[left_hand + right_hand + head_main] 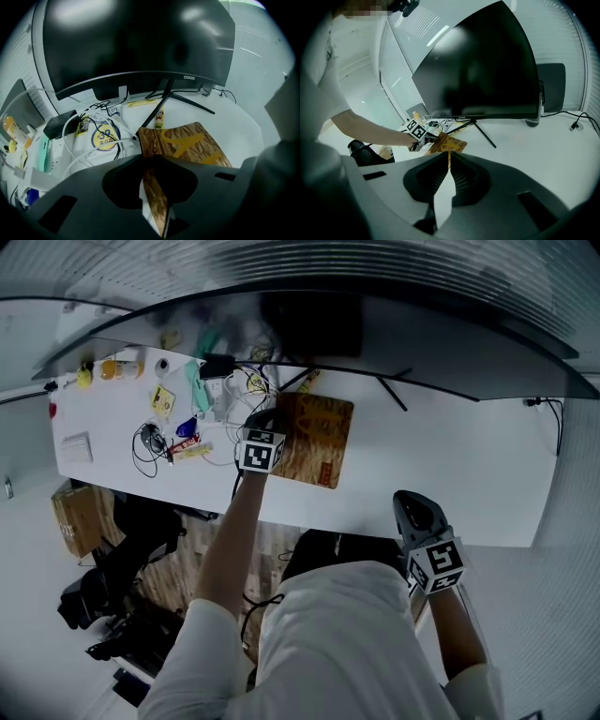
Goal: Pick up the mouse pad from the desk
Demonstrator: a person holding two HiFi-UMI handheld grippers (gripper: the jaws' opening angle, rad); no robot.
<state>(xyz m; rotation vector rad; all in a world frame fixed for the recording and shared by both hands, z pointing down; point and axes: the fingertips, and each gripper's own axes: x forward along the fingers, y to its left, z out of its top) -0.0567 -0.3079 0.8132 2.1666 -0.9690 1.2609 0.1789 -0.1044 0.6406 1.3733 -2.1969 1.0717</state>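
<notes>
Now, beyond the tangle of cables [145, 442] at far left, the left gripper [151, 157] is clamped on the mouse pad [187, 140] by its left edge. That's likely the only purchase on a thin sheet lying flat on the desk [450, 465]. Over right, the right gripper [449, 154] waits well apart, jaws together, empty.

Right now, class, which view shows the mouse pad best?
Head view: nearly the whole mouse pad shows from above. Left gripper view has it close, partly behind the jaws; right gripper view shows it small, distant.
</notes>
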